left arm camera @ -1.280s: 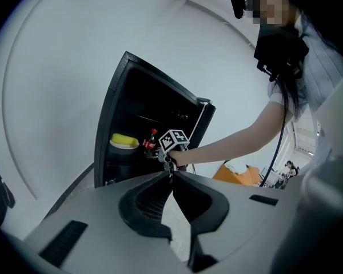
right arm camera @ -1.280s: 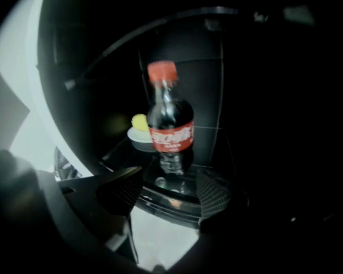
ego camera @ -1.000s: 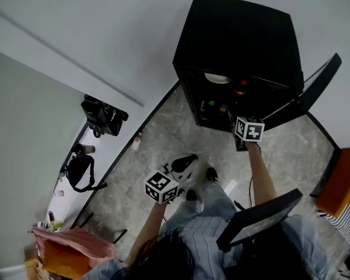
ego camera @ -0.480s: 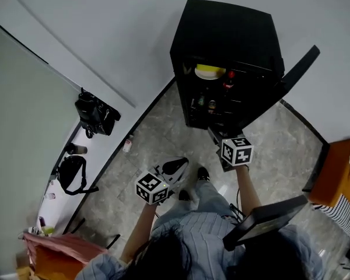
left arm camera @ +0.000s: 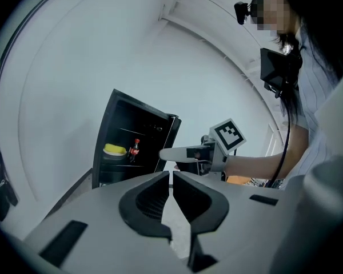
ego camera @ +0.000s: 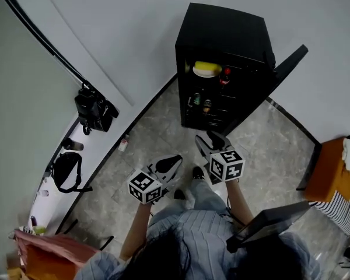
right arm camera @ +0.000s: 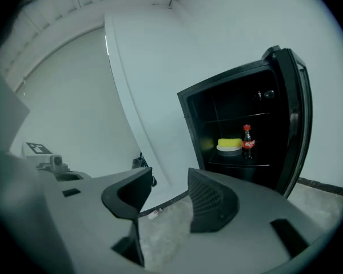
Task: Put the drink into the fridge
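We cannot make out what the small containers [ego camera: 200, 102] on the lower shelves of the fridge [ego camera: 224, 31] are; they are too small. The same goes for a pale scrap [ego camera: 123, 144] on the floor [ego camera: 163, 133] by the wall [ego camera: 134, 37]. The head view's right edge cuts off an orange object [ego camera: 333, 172].

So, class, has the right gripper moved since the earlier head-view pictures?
Yes. The right gripper has drawn back from the fridge toward the person, empty jaws just closing.

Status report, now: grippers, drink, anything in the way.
Left gripper shut, empty. Right gripper open, empty, jaws just been closing. Cola bottle upright on fridge shelf, door open. Nothing blocking.
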Demonstrator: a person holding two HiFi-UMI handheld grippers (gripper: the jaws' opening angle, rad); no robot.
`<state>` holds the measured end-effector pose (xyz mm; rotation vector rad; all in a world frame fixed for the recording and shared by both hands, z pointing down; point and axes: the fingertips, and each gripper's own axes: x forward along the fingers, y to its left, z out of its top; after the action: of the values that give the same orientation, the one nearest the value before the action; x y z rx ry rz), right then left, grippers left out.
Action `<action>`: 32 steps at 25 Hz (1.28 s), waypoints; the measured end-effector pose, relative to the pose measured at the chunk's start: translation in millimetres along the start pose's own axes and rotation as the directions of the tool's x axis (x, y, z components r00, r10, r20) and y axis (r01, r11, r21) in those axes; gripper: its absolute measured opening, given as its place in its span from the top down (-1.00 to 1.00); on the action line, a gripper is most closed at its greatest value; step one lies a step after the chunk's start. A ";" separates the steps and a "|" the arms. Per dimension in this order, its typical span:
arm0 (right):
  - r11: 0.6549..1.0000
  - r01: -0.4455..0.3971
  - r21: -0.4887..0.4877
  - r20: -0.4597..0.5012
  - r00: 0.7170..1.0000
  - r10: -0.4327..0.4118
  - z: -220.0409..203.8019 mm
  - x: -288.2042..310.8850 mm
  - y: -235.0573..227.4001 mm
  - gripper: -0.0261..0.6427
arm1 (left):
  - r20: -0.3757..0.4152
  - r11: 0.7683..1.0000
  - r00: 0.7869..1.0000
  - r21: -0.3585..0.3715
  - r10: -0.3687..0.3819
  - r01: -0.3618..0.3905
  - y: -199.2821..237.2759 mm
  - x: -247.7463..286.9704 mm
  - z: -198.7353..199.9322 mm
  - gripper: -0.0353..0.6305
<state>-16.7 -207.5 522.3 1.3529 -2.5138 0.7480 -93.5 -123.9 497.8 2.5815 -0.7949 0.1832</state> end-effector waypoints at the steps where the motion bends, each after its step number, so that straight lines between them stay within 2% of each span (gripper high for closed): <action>1: 1.000 0.003 0.009 0.009 1.000 -0.003 -1.8 -6.5 7.1 0.32 | 0.007 1.000 1.000 0.001 0.003 -0.003 -1.9 -4.4 -0.7 0.87; 6: 0.999 -0.007 0.044 0.029 1.000 0.005 -22.0 -35.8 45.0 0.48 | 0.036 1.000 0.999 0.004 -0.014 0.014 -20.7 -27.9 -8.2 0.87; 11: 0.999 -0.001 0.047 0.036 0.999 -0.001 -45.7 -58.8 77.0 0.53 | 0.035 0.998 0.998 0.011 -0.054 0.054 -44.5 -49.4 -26.0 0.87; 14: 0.999 0.013 0.052 0.024 1.000 -0.015 -64.4 -72.7 91.2 0.56 | 0.036 0.998 0.998 -0.009 -0.061 0.061 -53.3 -63.0 -41.6 0.87; 22: 0.998 0.035 0.055 -0.045 0.998 -0.032 -102.5 -99.7 111.2 0.64 | 0.042 0.995 0.997 -0.069 -0.068 0.071 -69.6 -82.0 -69.5 0.87; 32: 1.000 0.001 0.027 -0.078 0.997 0.001 -112.7 -110.7 125.5 0.68 | 0.062 0.996 0.998 -0.084 -0.025 0.030 -70.7 -90.8 -77.3 0.87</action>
<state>-65.0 -11.9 532.5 1.3055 -2.4519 0.8220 -128.8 8.5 519.2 2.5271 -0.7709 0.0610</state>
